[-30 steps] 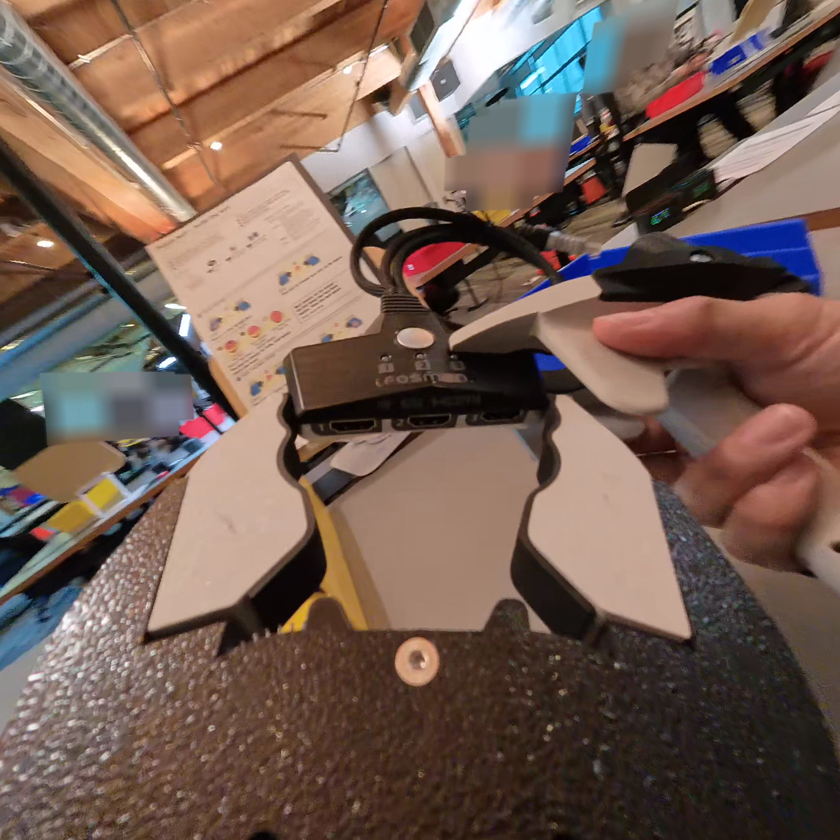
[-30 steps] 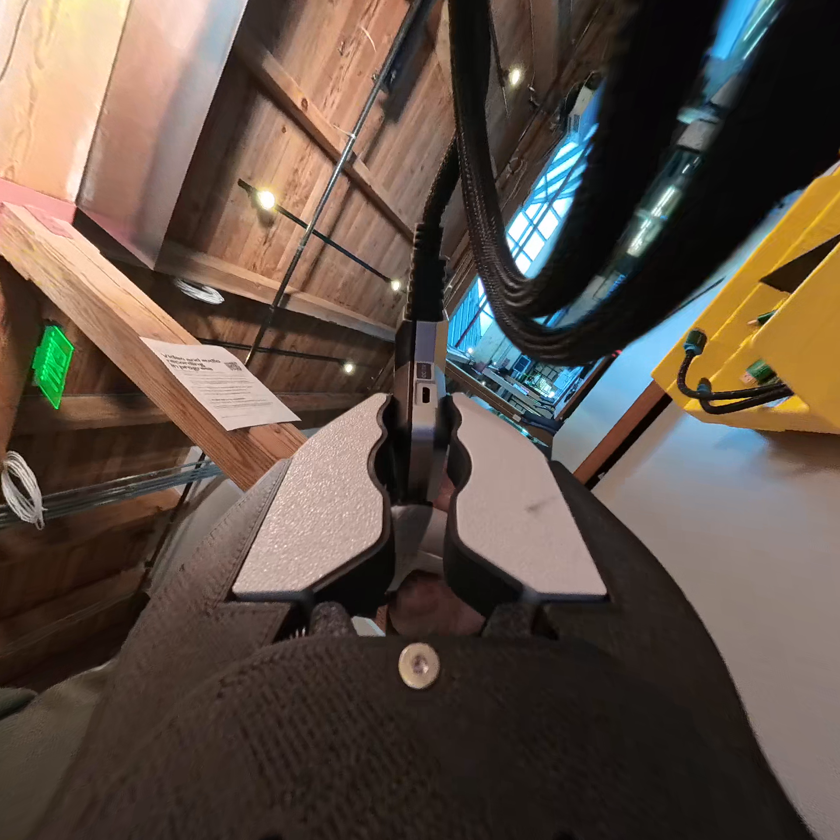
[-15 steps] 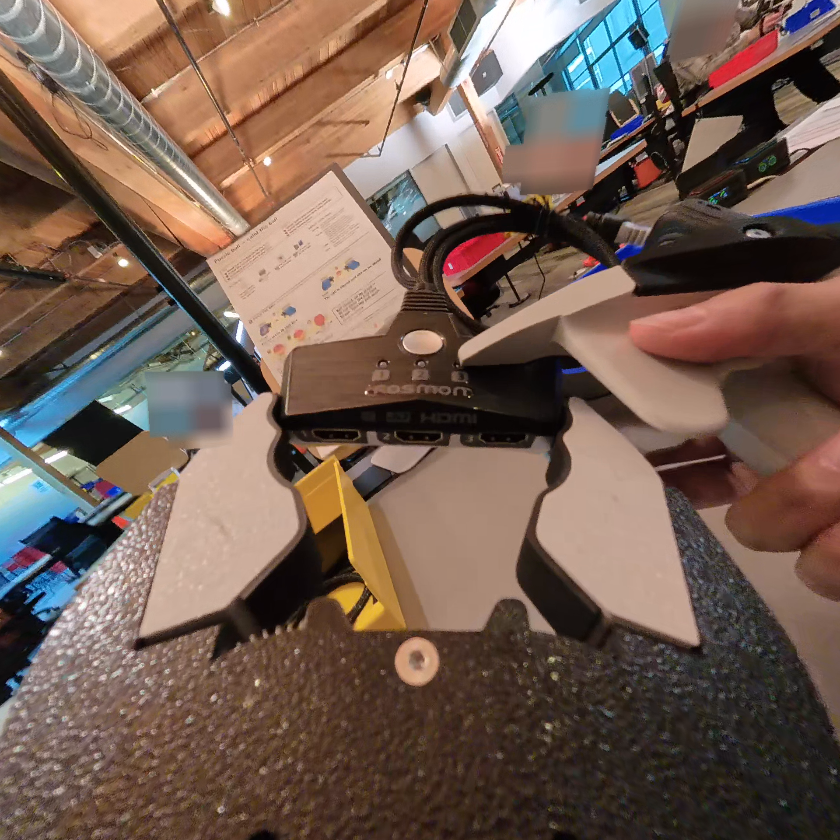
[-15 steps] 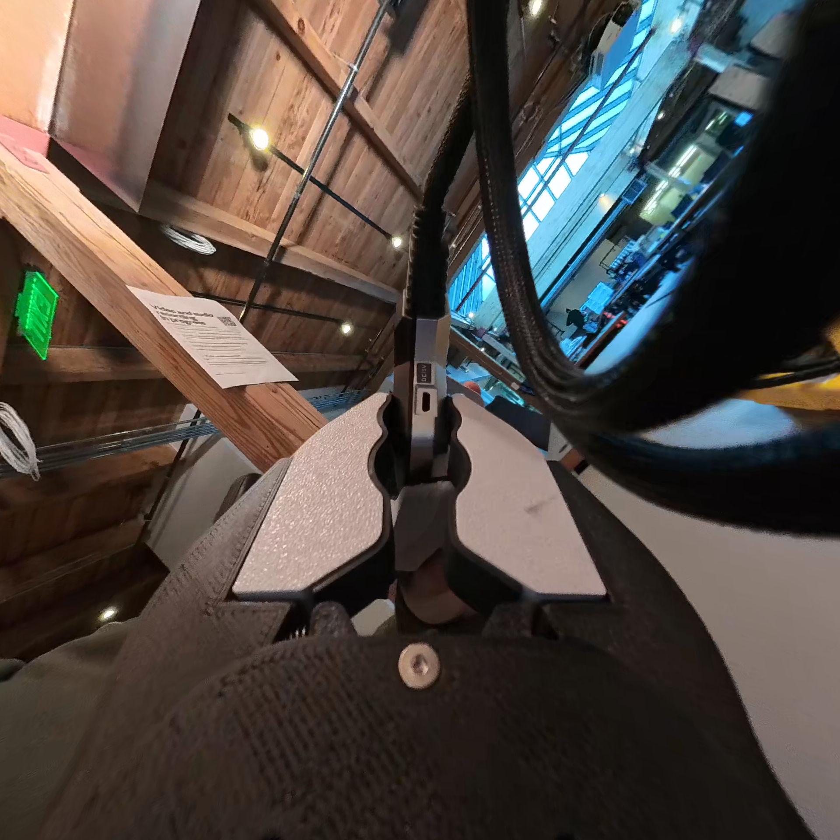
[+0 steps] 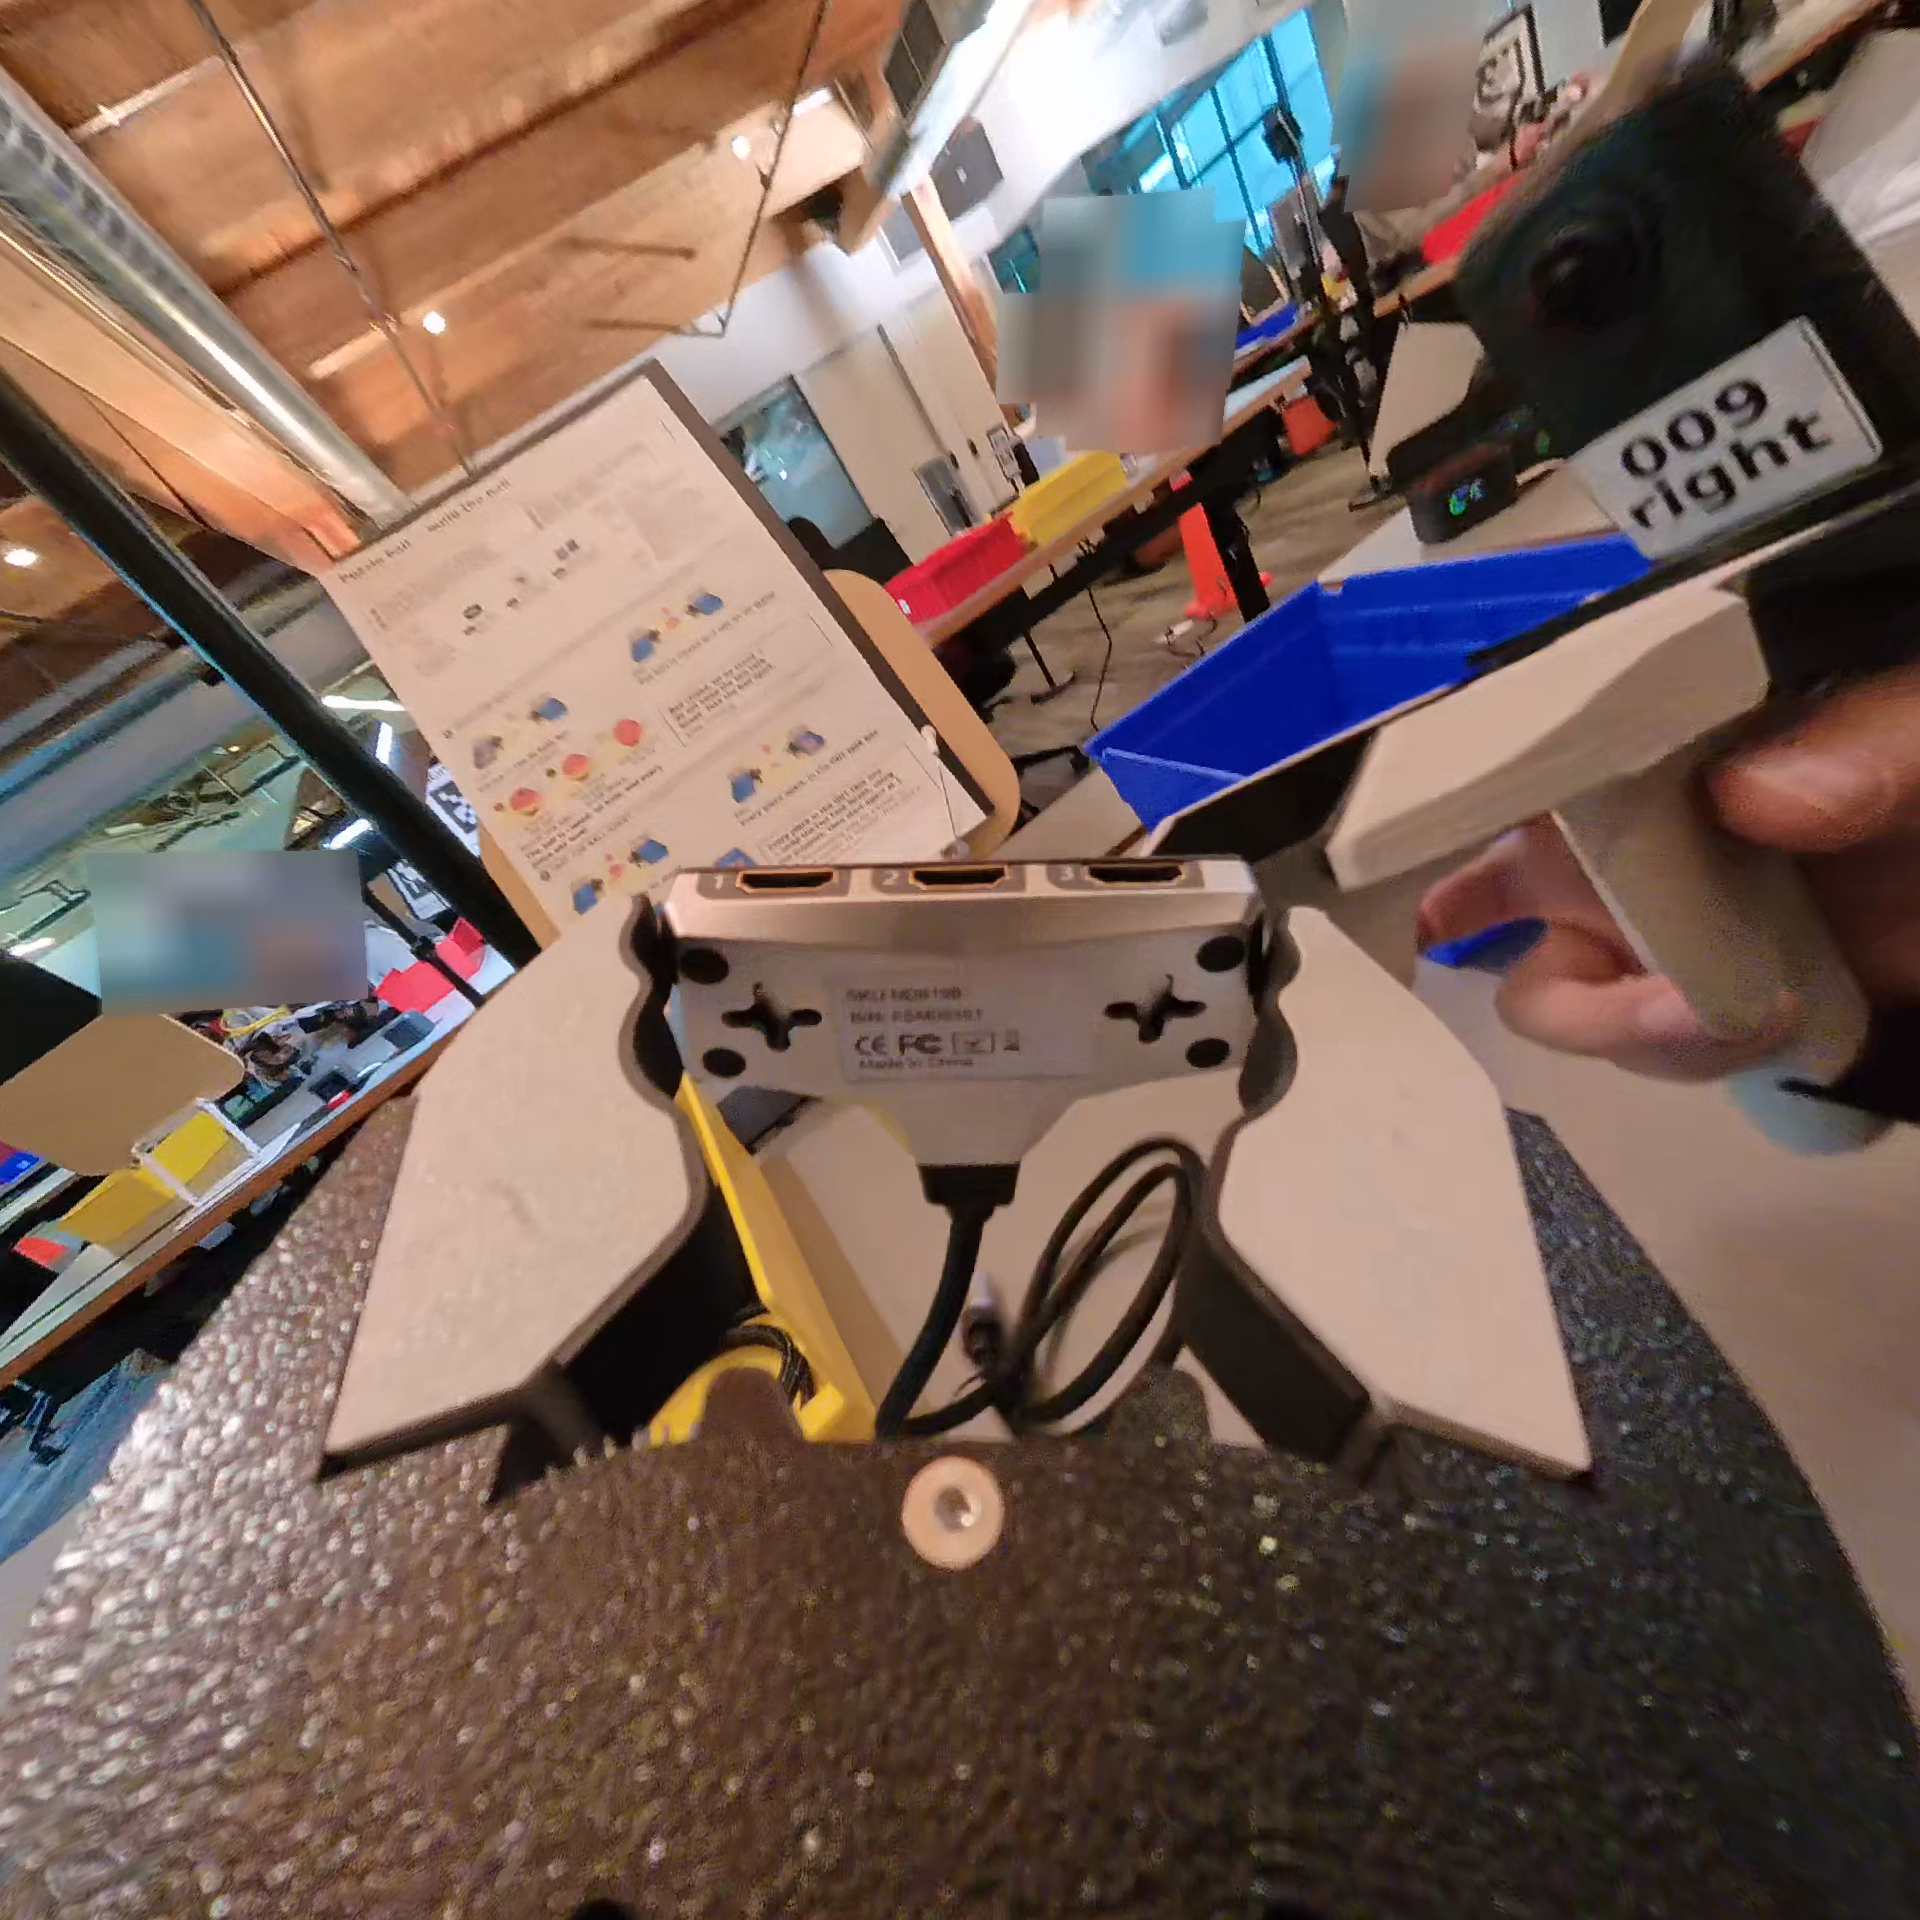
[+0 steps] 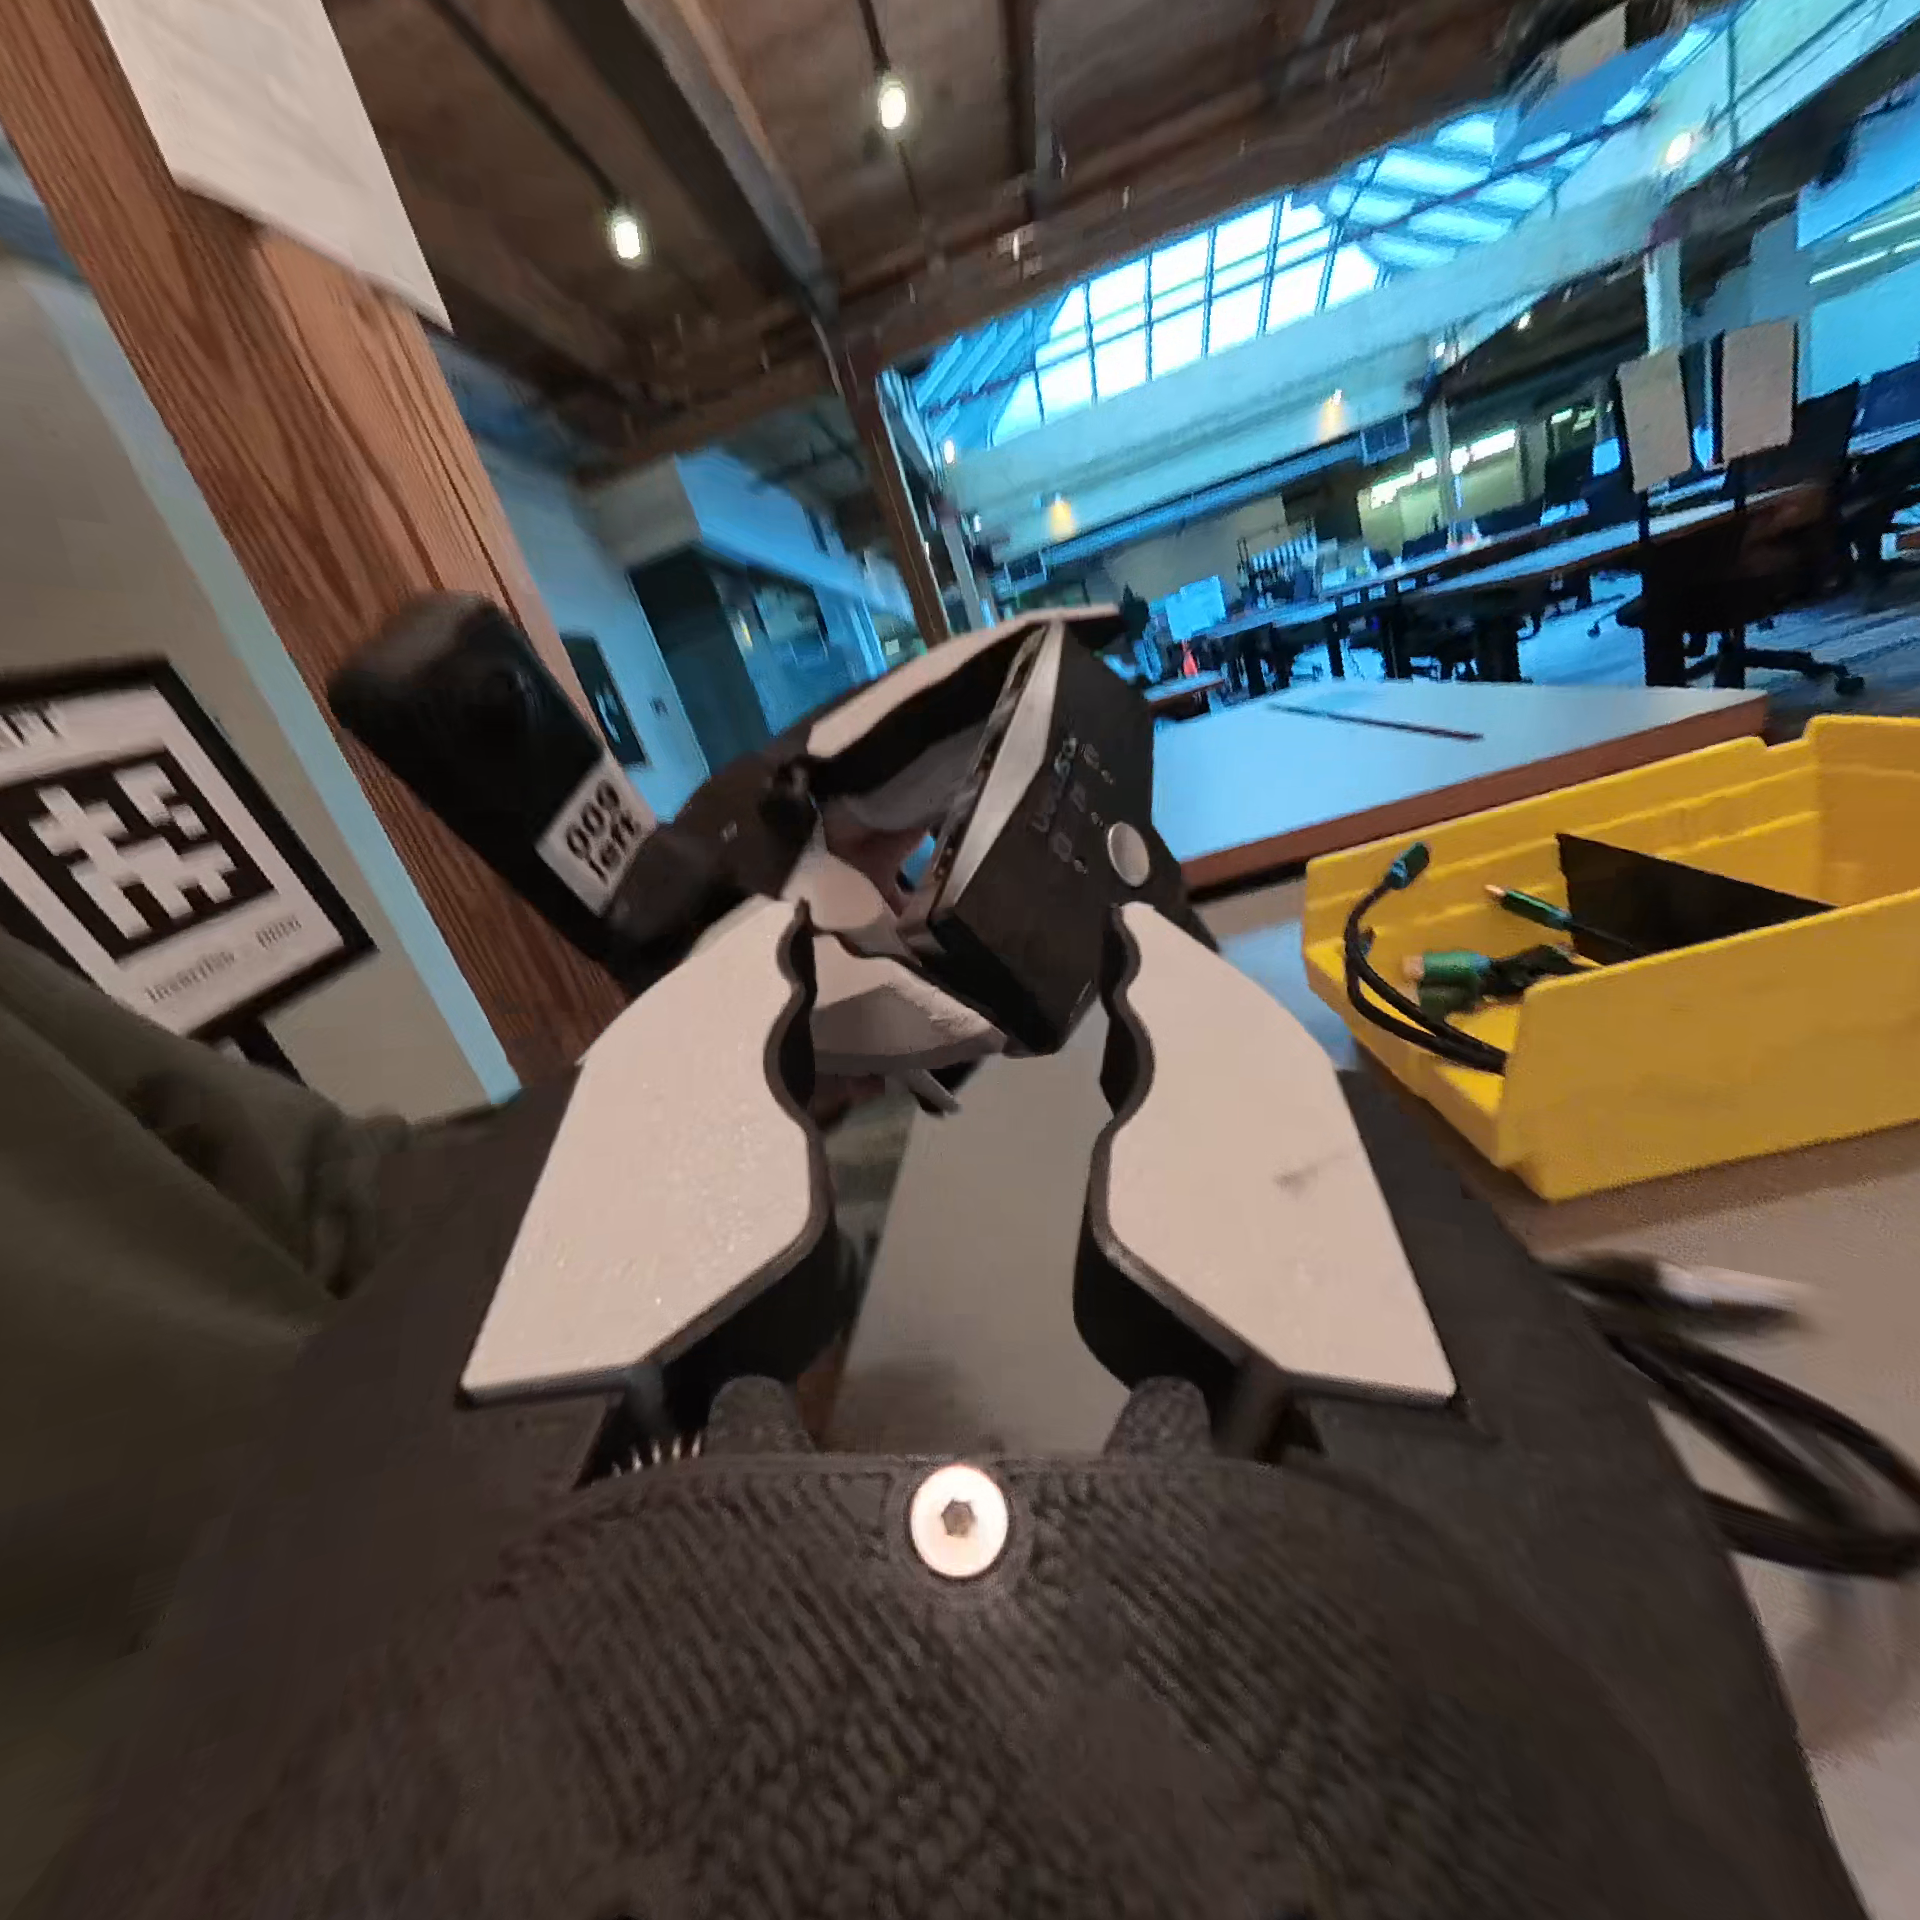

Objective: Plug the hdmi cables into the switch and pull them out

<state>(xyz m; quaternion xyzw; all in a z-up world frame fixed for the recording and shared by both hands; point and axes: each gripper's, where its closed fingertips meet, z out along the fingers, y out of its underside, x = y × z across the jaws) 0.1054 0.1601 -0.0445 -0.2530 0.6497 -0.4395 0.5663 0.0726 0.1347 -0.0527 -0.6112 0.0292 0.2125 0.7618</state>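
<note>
Left gripper [image 5: 961, 971] clamps the switch [image 5: 961, 1003] by its ends, underside near, ports far; right gripper [image 6: 956, 966] gapes wide, empty, just beside it.

Switch [image 5: 961, 987] underside smooth, satiny, seemingly metal

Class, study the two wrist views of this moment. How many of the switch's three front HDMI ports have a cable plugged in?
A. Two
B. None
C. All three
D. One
B: in the left wrist view the switch, clamped by the left gripper, shows all three ports along its top edge open and empty; the right gripper is open and holds no cable.
</note>
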